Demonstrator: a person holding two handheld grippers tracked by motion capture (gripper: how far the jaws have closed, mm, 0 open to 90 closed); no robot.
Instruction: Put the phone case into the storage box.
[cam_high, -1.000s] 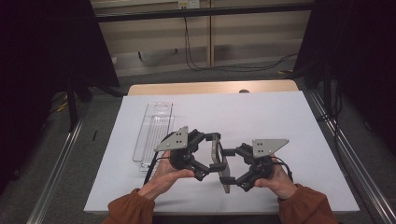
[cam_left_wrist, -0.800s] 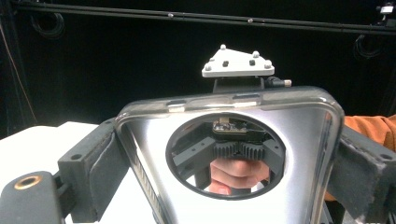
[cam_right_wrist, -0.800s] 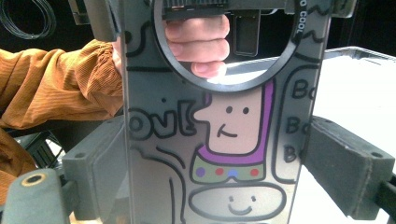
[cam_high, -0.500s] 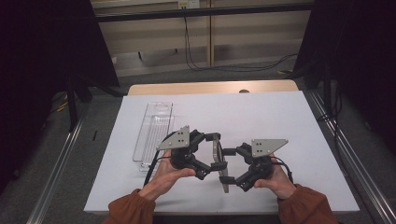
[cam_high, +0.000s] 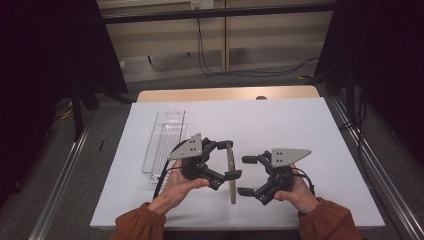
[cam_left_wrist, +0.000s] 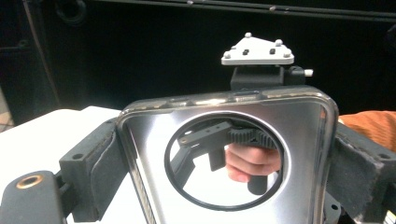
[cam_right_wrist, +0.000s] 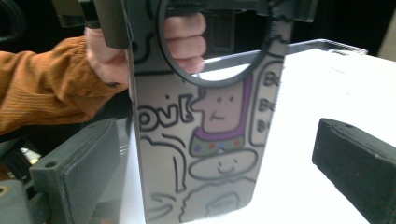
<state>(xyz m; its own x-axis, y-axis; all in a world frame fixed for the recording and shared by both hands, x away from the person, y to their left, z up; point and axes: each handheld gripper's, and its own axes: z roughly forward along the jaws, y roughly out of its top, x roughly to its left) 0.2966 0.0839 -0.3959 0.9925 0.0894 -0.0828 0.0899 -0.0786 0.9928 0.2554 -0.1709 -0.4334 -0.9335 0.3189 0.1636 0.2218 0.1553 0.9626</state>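
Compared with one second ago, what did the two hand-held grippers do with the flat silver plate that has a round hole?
The right gripper let go of the flat silver plate with the round hole: its jaws opened and it drew back to the right, away from the plate. The left gripper stayed clamped on the plate, holding it on edge. The clear plastic tray and the white table are unchanged.

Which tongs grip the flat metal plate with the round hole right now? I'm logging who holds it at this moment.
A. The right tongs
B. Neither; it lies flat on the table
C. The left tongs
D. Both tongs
C: the left tongs clamp the edges of the metal plate, as the left gripper view shows, while the right tongs stand open beside it, their pads apart from the plate in the right gripper view.
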